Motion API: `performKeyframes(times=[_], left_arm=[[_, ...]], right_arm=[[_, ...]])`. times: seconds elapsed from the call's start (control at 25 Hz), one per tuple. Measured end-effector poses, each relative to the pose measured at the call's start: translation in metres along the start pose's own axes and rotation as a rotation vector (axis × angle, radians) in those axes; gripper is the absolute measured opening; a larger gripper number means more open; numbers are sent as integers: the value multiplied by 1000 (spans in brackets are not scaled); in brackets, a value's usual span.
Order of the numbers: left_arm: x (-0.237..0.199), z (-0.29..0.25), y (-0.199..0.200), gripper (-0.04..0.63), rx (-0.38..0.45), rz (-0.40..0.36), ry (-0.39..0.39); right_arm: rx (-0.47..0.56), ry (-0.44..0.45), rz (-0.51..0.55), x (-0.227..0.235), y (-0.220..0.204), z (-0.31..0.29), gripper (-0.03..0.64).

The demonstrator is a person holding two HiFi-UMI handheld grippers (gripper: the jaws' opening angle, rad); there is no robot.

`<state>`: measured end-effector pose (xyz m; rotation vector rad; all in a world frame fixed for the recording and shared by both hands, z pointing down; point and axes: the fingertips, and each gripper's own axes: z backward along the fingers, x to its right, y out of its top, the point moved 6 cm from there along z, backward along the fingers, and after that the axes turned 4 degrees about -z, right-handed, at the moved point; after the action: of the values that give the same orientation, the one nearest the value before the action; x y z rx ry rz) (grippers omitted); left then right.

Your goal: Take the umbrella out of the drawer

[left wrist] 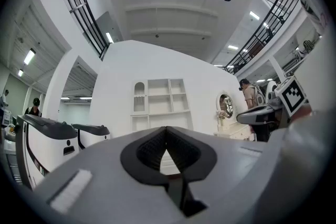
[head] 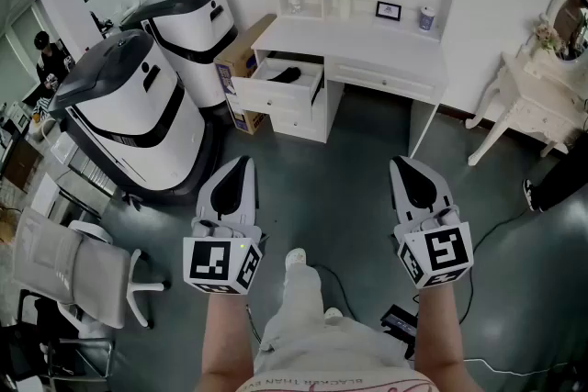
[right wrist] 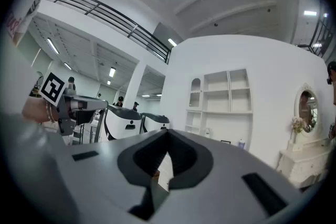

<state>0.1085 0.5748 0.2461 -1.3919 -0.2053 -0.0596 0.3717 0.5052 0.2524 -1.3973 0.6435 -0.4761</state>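
Observation:
A white desk (head: 367, 41) stands against the far wall, and its top left drawer (head: 276, 89) is pulled open. Inside the drawer lies a black folded umbrella (head: 287, 74). My left gripper (head: 241, 162) and right gripper (head: 404, 162) are held side by side above the grey floor, well short of the desk, both pointing toward it. Each has its jaws shut with nothing between them. The left gripper view shows the closed tips (left wrist: 167, 129) aimed at the desk's shelf unit (left wrist: 160, 99). The right gripper view shows the same for its own tips (right wrist: 167, 134).
Two large white-and-black machines (head: 138, 106) (head: 188, 14) stand to the left of the desk, with a cardboard box (head: 241, 60) beside the drawer. An office chair (head: 64, 266) is at near left, a white dressing table (head: 542, 96) at right. Cables and a black device (head: 400, 323) lie by my feet.

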Motion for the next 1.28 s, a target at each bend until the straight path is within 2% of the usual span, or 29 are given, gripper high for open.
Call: performKeyframes(times=[0.24,0.44,0.64,0.88,1.28], left_arm=[[-8,-26,-13,9,2,3,16],[-35,-60,-27,9,-1,1,24],[-76,-109,-45,9,-8,21,51],[-136,-173,-72,9,-12,34,73],[-215,-269,-99,9,6,79,42]], right_arm=[[-6,2,9,13,-8,-24,8],[-9,1,9,23,-12,-66,8],[0,0,-17,39,-16,-129,8],[-17,8,-1,48,-23,-219,8],[-45,4,21,53,-28,-343,8]])
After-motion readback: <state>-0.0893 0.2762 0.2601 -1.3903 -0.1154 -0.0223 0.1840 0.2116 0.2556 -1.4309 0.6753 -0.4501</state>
